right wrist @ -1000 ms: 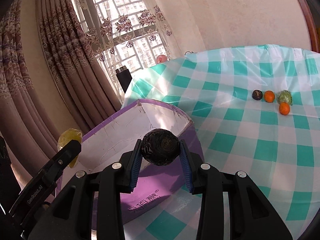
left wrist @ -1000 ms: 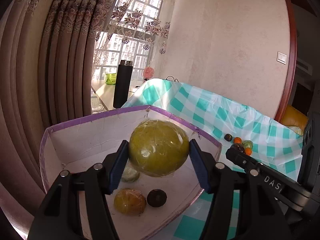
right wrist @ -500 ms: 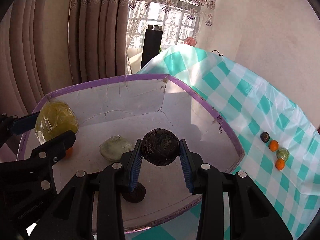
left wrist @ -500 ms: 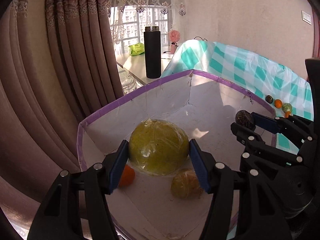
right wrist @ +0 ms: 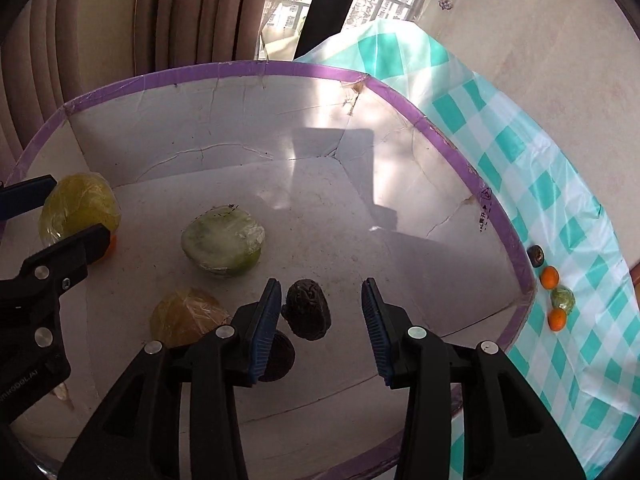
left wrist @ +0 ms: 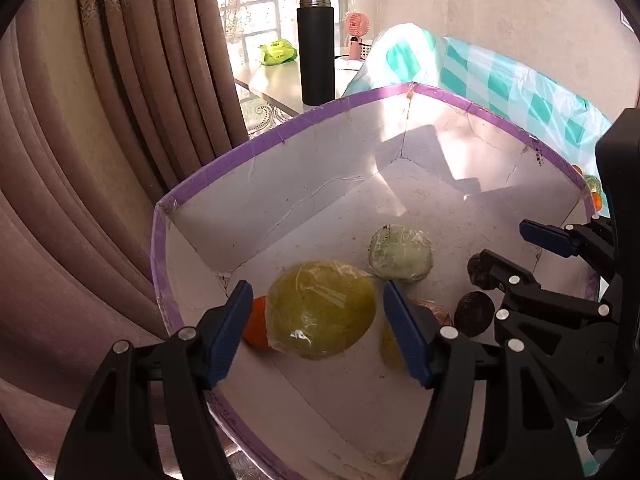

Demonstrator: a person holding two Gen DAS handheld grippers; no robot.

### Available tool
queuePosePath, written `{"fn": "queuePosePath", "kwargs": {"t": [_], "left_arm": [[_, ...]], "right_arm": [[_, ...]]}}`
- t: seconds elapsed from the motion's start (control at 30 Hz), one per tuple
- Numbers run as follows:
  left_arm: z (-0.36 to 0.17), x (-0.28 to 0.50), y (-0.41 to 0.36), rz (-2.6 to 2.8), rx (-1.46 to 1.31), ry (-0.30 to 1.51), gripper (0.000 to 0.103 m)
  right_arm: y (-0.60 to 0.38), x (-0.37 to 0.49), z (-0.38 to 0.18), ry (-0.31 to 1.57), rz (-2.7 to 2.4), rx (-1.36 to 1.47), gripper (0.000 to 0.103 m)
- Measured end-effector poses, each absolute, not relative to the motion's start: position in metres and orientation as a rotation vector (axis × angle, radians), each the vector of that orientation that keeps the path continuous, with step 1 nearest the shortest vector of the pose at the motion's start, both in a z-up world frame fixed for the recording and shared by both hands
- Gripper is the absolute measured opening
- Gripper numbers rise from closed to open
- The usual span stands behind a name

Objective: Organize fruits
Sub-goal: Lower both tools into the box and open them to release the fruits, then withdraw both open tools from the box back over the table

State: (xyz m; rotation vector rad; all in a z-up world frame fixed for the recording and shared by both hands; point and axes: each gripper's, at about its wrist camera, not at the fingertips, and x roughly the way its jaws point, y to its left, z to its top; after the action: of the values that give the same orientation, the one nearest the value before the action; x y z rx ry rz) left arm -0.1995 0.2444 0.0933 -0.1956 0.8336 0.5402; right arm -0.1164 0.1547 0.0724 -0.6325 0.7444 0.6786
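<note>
- Opening both claws over the box (right wrist: 420, 120): my left gripper (left wrist: 316, 320) is spreading, the wrapped yellow fruit (left wrist: 322, 310) between its pads with gaps showing each side.
- My right gripper (right wrist: 320, 320) is also widening; the dark fruit (right wrist: 306, 314) lies free by its left pad, long axis tilted.
- Four loose fruits (right wrist: 550, 288) lie on the cloth beyond the box's right wall, nearer my right gripper, I judge.

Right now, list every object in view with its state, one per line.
left gripper: jaws opening, yellow wrapped fruit between them, pads apart from it
right gripper: jaws opening, dark wrinkled fruit between them, beside the left pad
purple-rimmed box: open, holding fruit
pale green wrapped fruit: resting on the box floor
black flask: upright, capped
two oranges: still out on the checked cloth
</note>
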Motion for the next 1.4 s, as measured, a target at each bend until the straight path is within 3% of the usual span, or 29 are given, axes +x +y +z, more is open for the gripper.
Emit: {"fn": "queuePosePath", "kwargs": {"t": [0.03, 0.07, 0.13, 0.5, 0.7, 0.83, 1.2, 1.4], "left_arm": [[0.095, -0.2, 0.244, 0.551, -0.19, 0.823, 0.086], [0.098, -0.201, 0.243, 0.56, -0.186, 0.811, 0.091], [0.101, -0.203, 0.243, 0.559, -0.192, 0.798, 0.092], [0.104, -0.201, 0.241, 0.561, -0.182, 0.794, 0.092], [0.12, -0.207, 0.229, 0.56, -0.154, 0.722, 0.094], [0.139, -0.21, 0.207, 0.55, -0.109, 0.624, 0.101], [0.171, -0.178, 0.086, 0.215, -0.003, 0.472, 0.101], [0.13, -0.126, 0.003, -0.064, 0.016, 0.553, 0.101]], "right_arm": [[0.154, -0.117, 0.073, 0.741, 0.68, -0.631, 0.047], [0.154, -0.119, 0.073, 0.736, 0.682, -0.633, 0.05], [0.155, -0.121, 0.072, 0.726, 0.681, -0.644, 0.053], [0.146, -0.127, 0.08, 0.662, 0.7, -0.58, 0.062], [0.1, -0.117, 0.112, 0.534, 0.677, -0.352, 0.07], [0.048, -0.102, 0.128, 0.474, 0.642, -0.154, 0.079], [-0.08, -0.034, 0.091, 0.601, 0.324, 0.03, 0.087], [-0.157, -0.002, 0.056, 0.705, 0.133, 0.098, 0.087]]}}
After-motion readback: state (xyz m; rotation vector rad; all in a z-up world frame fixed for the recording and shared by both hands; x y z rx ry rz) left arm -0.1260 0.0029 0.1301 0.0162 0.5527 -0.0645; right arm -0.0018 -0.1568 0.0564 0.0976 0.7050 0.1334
